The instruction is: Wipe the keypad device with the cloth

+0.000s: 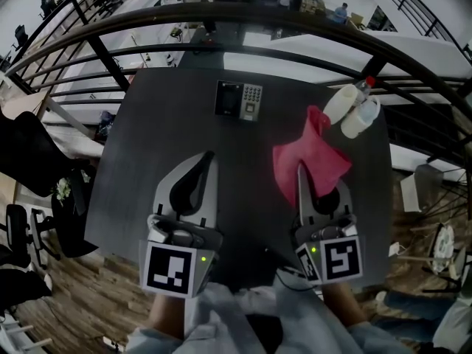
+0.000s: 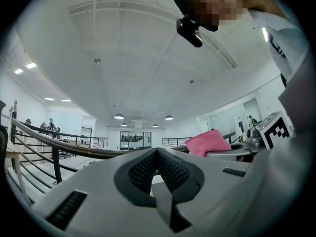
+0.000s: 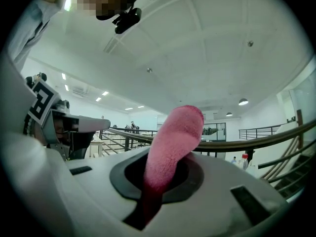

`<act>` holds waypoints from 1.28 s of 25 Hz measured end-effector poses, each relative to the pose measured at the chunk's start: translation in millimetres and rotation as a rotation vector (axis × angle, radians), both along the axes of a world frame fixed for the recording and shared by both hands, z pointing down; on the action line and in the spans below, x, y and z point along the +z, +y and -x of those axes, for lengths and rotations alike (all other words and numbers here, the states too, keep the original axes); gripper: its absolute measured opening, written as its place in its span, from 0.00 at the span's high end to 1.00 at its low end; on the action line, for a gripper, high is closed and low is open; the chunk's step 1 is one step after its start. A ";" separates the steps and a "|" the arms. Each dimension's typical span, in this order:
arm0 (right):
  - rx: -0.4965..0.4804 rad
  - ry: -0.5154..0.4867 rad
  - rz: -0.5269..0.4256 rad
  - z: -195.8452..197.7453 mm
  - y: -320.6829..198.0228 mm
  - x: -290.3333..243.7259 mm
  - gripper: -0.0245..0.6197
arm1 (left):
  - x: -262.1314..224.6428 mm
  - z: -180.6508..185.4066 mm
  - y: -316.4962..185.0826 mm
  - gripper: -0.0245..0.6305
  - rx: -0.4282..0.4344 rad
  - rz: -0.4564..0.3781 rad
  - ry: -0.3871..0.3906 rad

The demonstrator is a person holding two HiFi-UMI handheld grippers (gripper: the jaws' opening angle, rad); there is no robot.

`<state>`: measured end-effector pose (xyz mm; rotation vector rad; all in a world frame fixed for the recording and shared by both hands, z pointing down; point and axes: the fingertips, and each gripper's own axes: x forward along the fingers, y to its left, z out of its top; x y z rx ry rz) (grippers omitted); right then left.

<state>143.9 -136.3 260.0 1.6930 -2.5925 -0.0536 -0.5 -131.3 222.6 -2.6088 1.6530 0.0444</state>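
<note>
The keypad device (image 1: 237, 100), black with a grey number pad, lies flat at the far middle of the dark table (image 1: 169, 124). My right gripper (image 1: 299, 168) is shut on the pink cloth (image 1: 310, 157), which stands up out of the jaws and flops away from me; in the right gripper view the cloth (image 3: 173, 142) rises between the closed jaws. My left gripper (image 1: 211, 156) is shut and holds nothing, its dark pads (image 2: 170, 169) pressed together. Both grippers are near the table's front edge, tilted upward, well short of the keypad device. The cloth (image 2: 207, 143) also shows in the left gripper view.
Two white bottles (image 1: 352, 108), one with a red cap, stand at the table's far right corner, right of the keypad device. A curved black railing (image 1: 221, 13) runs beyond the table's far edge. An office chair (image 1: 29, 153) stands left of the table.
</note>
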 end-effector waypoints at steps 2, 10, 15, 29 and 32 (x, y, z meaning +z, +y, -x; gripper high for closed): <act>-0.001 -0.002 0.003 -1.3 2.1 -0.6 0.91 | -2.1 -1.4 1.1 0.96 0.000 -0.002 0.001; -0.006 -0.017 0.019 -5.0 5.8 4.5 0.92 | -2.1 -5.7 6.3 0.96 0.001 -0.005 0.002; -0.005 -0.018 0.024 -5.6 8.2 4.4 0.92 | -2.6 -7.0 8.4 0.96 0.002 -0.005 0.003; -0.010 -0.023 0.039 -10.0 11.0 8.3 0.92 | 1.6 -17.6 10.1 0.96 0.018 -0.002 0.003; -0.010 -0.022 0.041 -10.5 10.3 7.8 0.92 | 3.3 -19.9 9.4 0.96 0.025 0.002 0.002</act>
